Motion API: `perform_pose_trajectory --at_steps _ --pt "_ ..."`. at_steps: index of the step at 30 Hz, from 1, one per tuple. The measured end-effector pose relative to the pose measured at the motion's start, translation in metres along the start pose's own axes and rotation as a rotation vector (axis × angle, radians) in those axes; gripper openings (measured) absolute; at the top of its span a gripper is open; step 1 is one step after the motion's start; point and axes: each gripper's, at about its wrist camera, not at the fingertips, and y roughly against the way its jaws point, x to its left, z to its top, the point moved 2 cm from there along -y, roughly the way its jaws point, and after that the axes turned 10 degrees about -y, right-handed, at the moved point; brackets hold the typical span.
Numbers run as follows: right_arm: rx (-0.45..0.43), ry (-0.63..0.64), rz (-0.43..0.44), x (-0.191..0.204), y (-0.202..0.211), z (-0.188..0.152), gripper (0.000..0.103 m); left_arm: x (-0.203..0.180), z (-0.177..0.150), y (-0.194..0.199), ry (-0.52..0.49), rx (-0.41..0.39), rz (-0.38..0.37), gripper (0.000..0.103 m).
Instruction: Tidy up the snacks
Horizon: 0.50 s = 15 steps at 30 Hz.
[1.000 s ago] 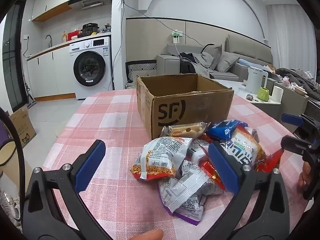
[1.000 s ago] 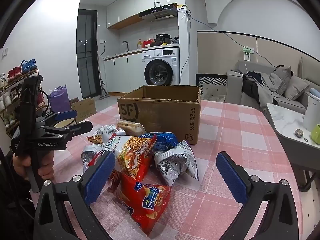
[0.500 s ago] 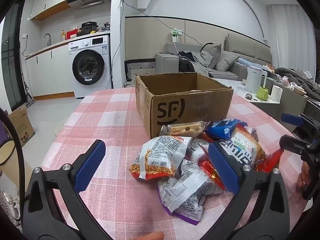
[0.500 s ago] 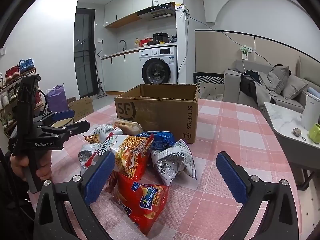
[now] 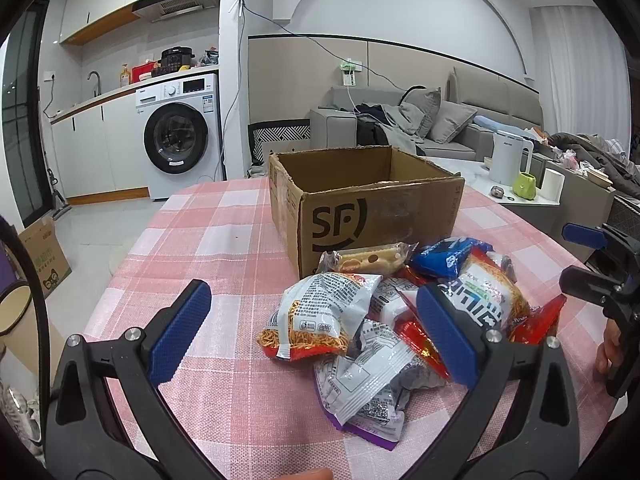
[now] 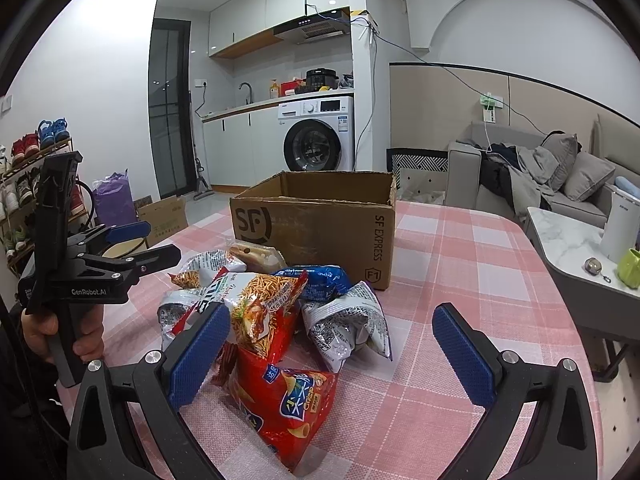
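I am seeing a pile of snack bags (image 5: 384, 320) lying on the checked bench (image 5: 192, 248), touching the near side of an open cardboard box (image 5: 372, 208) that is standing upright behind it; a red chip bag (image 6: 288, 404) is sitting at the pile's near edge in the right view. I am holding the left hand-held gripper (image 5: 312, 336) spread wide and empty before the pile, and the right hand-held gripper (image 6: 332, 352) likewise wide, gripping nothing, its left finger (image 6: 196, 356) overlapping the pile.
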Motion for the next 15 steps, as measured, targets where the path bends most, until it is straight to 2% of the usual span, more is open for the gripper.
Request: perform_pose_trajectory --at_steps 15 --pt "0.001 -0.001 0.0 0.0002 -0.0001 0.0001 0.103 0.0007 0.0001 0.0002 -0.001 -0.001 0.0 0.102"
